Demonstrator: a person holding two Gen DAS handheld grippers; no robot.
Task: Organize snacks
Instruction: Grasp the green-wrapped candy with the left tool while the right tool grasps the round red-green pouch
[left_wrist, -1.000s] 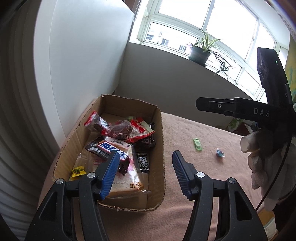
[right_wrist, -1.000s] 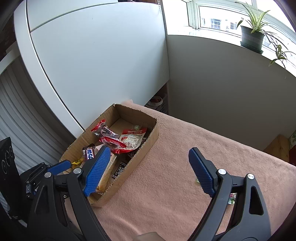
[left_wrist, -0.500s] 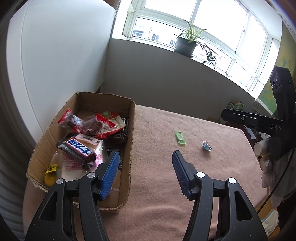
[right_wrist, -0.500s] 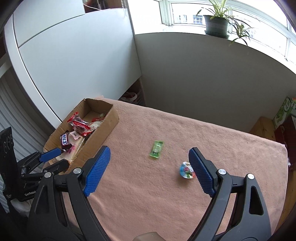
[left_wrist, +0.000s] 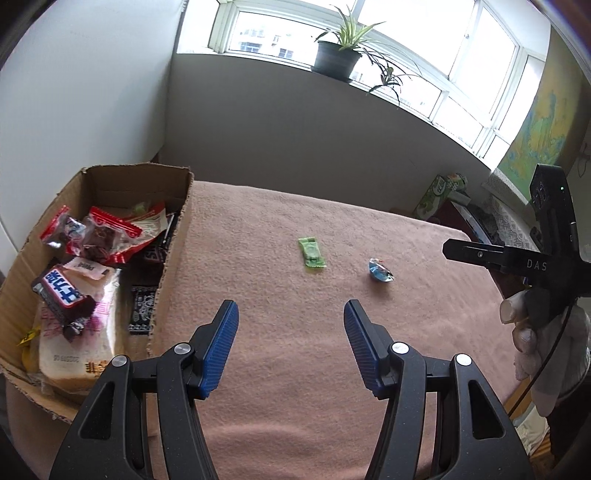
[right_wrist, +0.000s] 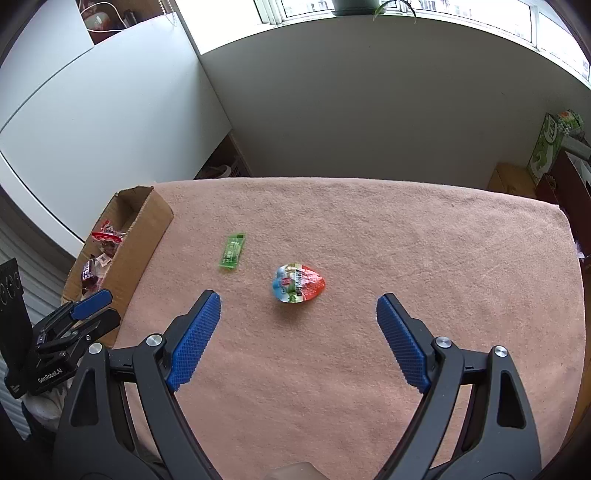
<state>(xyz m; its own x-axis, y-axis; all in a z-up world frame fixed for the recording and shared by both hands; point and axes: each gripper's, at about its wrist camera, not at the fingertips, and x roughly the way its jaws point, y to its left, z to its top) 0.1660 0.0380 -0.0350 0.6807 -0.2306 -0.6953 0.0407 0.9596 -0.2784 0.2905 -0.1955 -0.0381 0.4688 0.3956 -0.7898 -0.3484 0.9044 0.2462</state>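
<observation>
The right gripper (right_wrist: 297, 341) hangs with its blue-padded jaws spread wide and empty over the pink terry-cloth table cover (right_wrist: 369, 229). Just beyond them lies an egg-shaped foil-wrapped chocolate in red, white and blue (right_wrist: 298, 283). The left gripper (left_wrist: 291, 349) is also open and empty, its gap narrower. A flat green sweet wrapper (left_wrist: 312, 252) lies farther out, left of the egg. At the far left stands an open brown cardboard box (left_wrist: 173, 254) holding assorted packaged snacks (left_wrist: 88, 258).
</observation>
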